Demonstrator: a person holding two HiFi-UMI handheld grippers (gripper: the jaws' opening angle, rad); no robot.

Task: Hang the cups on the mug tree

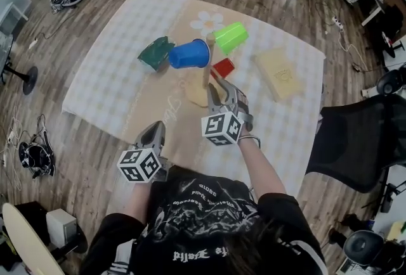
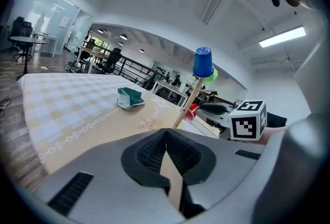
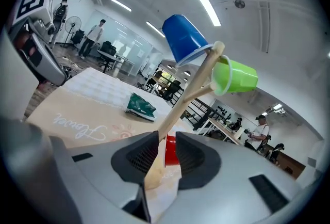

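The wooden mug tree (image 1: 205,64) stands mid-table on its round base. A blue cup (image 1: 189,54) and a light green cup (image 1: 230,37) hang from its top pegs, also seen as the blue cup (image 3: 184,38) and green cup (image 3: 237,76). A red cup (image 1: 223,67) sits low beside the pole, just past my right gripper (image 1: 216,80). That right gripper (image 3: 166,141) is open, with the red cup (image 3: 170,152) showing beyond the gap, untouched. A dark green cup (image 1: 156,53) lies on its side at the left. My left gripper (image 1: 154,129) is shut and empty near the front edge.
A flat wooden box (image 1: 281,73) lies on the checked tablecloth (image 1: 108,77) to the right of the tree. A black office chair (image 1: 361,147) stands off the table's right side. Desks and people are far behind in the room.
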